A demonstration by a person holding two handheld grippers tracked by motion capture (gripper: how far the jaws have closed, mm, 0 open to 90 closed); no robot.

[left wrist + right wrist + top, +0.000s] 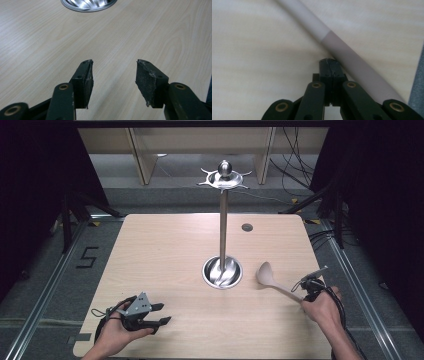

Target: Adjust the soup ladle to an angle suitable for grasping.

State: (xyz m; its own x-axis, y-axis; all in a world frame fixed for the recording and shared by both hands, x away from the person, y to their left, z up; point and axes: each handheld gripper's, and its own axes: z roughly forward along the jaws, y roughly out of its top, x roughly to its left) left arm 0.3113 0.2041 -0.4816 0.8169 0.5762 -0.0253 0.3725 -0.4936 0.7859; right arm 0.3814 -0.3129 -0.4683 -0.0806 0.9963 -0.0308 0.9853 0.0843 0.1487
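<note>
The ladle [272, 280] is lying on the right part of the wooden table [165, 255], just beside the steel stand's bowl-shaped base [222, 272]. Its bowl end is pointing up-left toward that base, and its handle is running down-right toward the person's right hand [322, 307], so the long axis is sitting diagonal across the table's near right corner. In the right gripper view the handle [347, 52] is crossing the frame from upper left to lower right, pale along the far stretch and a darker grey-mauve nearer the camera.

The right gripper [311, 287] is sitting at the handle's near end. Its jaws are pressed flat together with nothing between them, and the handle is passing just beside the tips rather than through them, so it is not gripping the ladle; whether the tips are touching the handle cannot be told. That placement suggests the hand is lining up beside the handle.

The stand [223, 220] is rising upright from its base to a hooked top ring [223, 177] with a ball on it, probably meant for hanging utensils.

The left gripper [150, 315] is resting low at the table's near left edge, well apart from the ladle. Its jaws are spread wide over bare wood, seemingly waiting.
</note>
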